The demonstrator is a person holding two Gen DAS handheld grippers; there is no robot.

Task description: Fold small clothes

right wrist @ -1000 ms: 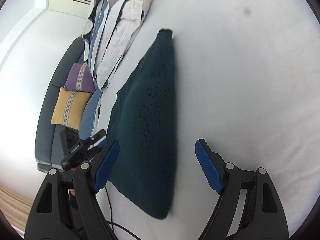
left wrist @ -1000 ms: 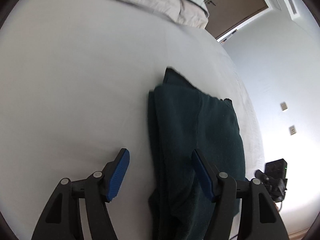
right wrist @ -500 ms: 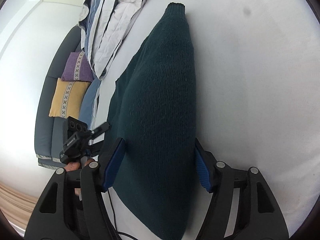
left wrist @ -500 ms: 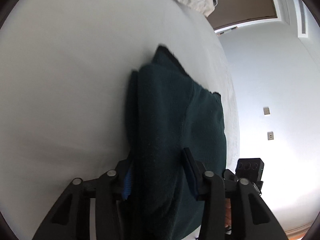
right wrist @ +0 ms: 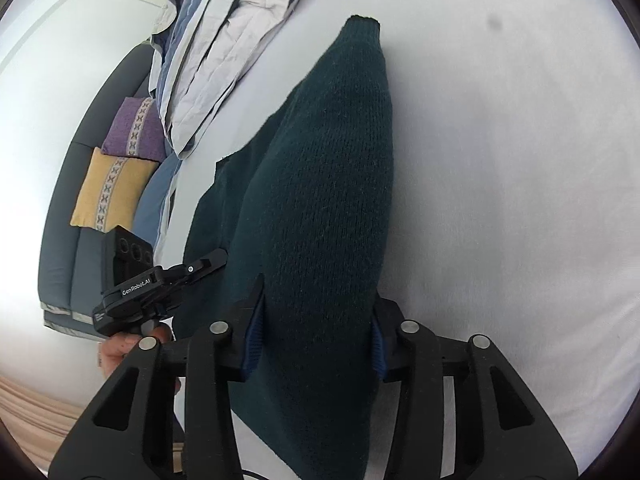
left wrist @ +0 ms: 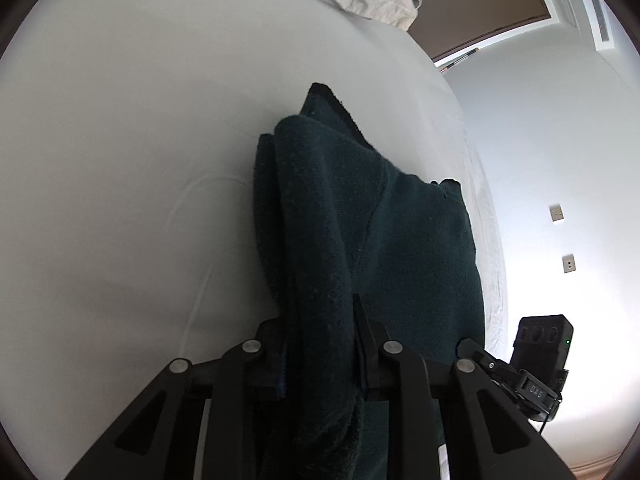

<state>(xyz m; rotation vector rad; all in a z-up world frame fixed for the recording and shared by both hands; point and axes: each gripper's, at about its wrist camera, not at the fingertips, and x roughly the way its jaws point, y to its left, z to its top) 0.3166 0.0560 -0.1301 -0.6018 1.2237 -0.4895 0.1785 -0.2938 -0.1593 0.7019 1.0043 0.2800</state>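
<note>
We've got the dark green sweater (left wrist: 360, 240) lying long and narrow on the white bed (left wrist: 120, 160), already folded lengthwise by the look of it. Both claws are at the near end. The left claw (left wrist: 320, 344) is closing with a bunched edge of knit between its pads, and they look pressed into it. The right claw (right wrist: 316, 320) is closing too, straddling a fat roll of the sweater, blue pads touching both sides.

What could go wrong: that knit is thick and layered, so either claw may only pinch the top layer, and the lower ones would sag out when we lift. The right claw has a lot of bulk between its pads, so it might slip. If the two sides lift unevenly, the fold goes crooked.

View differences: the left view shows the stacked layers at the sweater's edge, a door (left wrist: 480, 4) and wall outlets. The right view shows the cuff end, a pile of bedding (right wrist: 224, 40), a sofa with cushions (right wrist: 112, 192), plus the hand (right wrist: 120, 354) holding the left claw.
</note>
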